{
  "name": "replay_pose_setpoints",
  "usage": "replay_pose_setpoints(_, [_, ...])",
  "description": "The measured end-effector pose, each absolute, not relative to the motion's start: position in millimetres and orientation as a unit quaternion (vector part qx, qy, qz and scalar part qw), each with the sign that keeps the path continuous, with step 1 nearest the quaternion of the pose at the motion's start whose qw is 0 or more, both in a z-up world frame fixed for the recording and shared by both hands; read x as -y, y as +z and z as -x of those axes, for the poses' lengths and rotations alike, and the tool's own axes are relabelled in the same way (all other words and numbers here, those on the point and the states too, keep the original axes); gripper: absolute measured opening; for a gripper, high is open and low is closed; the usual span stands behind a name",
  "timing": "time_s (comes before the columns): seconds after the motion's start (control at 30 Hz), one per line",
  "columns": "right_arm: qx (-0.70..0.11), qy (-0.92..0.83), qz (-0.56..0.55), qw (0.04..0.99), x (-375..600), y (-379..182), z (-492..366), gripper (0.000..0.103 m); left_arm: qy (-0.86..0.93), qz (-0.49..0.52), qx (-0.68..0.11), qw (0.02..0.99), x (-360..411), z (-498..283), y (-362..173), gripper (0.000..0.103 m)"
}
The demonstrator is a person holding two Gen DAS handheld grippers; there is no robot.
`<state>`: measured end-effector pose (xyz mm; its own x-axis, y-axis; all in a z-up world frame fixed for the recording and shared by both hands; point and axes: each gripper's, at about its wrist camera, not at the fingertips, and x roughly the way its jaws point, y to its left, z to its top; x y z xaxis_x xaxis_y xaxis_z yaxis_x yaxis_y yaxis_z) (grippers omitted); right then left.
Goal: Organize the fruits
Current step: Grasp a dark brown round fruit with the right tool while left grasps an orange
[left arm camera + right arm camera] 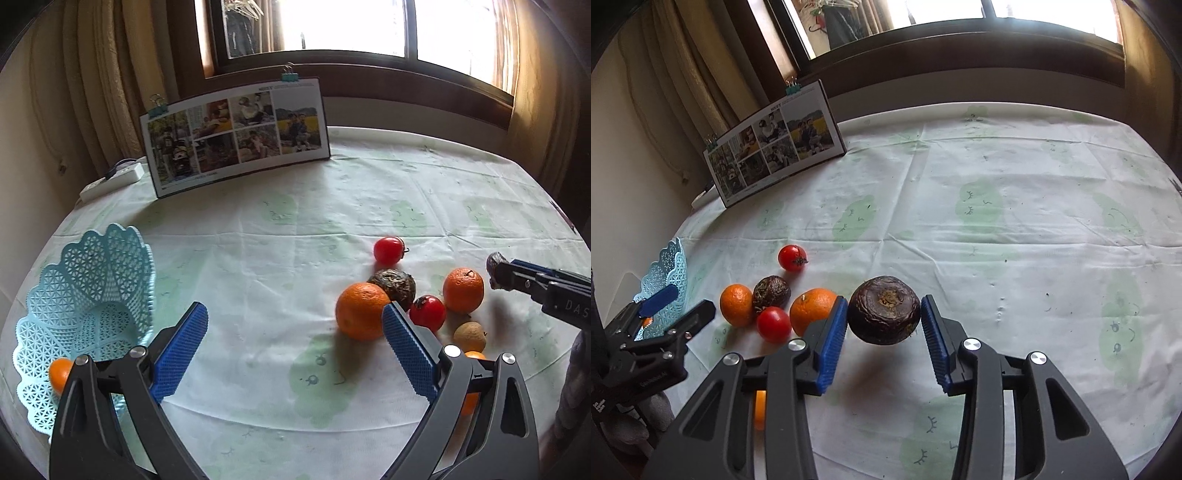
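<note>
My right gripper is shut on a dark wrinkled fruit, which hangs a little above the tablecloth over its own shadow. The left wrist view shows that gripper at the right edge with the dark wrinkled fruit in it. To its left lie two oranges, two red tomatoes and a second dark fruit. My left gripper is open and holds nothing, between the light blue basket and the fruit cluster. One small orange lies in the basket. A tan round fruit sits near the cluster.
A photo board with binder clips stands at the back of the round table, with a white power strip beside it. Curtains and a window are behind. Another orange is partly hidden behind my left gripper's right finger. A sleeve shows at right.
</note>
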<state>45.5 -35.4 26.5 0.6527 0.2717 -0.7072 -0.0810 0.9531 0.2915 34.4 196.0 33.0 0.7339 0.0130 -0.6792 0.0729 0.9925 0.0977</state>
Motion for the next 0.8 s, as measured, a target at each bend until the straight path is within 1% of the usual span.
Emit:
replay_pose_setpoints(0.03, [-0.405, 0.098, -0.119, 0.901, 36.2, 26.6, -45.5, 0.041, -0.02, -0.059, -0.367, 0.928, -194.5, -36.3, 31.5, 0.091])
replay_pose_setpoints(0.27, [-0.405, 0.097, -0.127, 0.9, 40.2, 24.7, -45.6, 0.041, -0.055, -0.049, -0.388, 0.919, -185.6, -47.8, 20.8, 0.081])
replay_pose_setpoints(0.33, [-0.404, 0.097, -0.124, 0.901, 39.3, 24.8, -44.9, 0.041, -0.074, -0.039, -0.396, 0.915, -184.5, -50.2, 17.4, 0.072])
replay_pose_setpoints(0.37, [-0.404, 0.098, -0.123, 0.901, 38.7, 24.7, -45.1, 0.041, -0.082, -0.032, -0.402, 0.911, -184.5, -51.8, 15.4, 0.07])
replay_pose_setpoints(0.4, [-0.405, 0.098, -0.123, 0.901, 38.3, 24.2, -45.1, 0.041, -0.09, -0.024, -0.409, 0.908, -184.8, -53.7, 12.7, 0.065])
replay_pose_setpoints(0.43, [-0.405, 0.098, -0.123, 0.901, 38.3, 23.7, -45.0, 0.041, -0.097, -0.019, -0.413, 0.905, -184.9, -55.1, 10.4, 0.056])
replay_pose_setpoints(0.5, [-0.406, 0.097, -0.123, 0.9, 38.1, 23.4, -45.2, 0.041, -0.109, -0.008, -0.421, 0.9, -185.8, -56.5, 6.9, 0.051])
replay_pose_setpoints(0.53, [-0.405, 0.097, -0.123, 0.901, 38.1, 23.4, -45.2, 0.041, -0.113, -0.005, -0.419, 0.901, -186.1, -55.7, 7.5, 0.043])
replay_pose_setpoints(0.57, [-0.404, 0.097, -0.123, 0.901, 37.8, 23.9, -45.0, 0.041, -0.118, -0.003, -0.416, 0.901, -185.7, -54.8, 8.4, 0.039])
replay_pose_setpoints(0.8, [-0.393, 0.099, -0.119, 0.906, 32.7, 32.4, -41.8, 0.041, -0.101, -0.014, -0.4, 0.911, -187.7, -45.5, 17.4, 0.039])
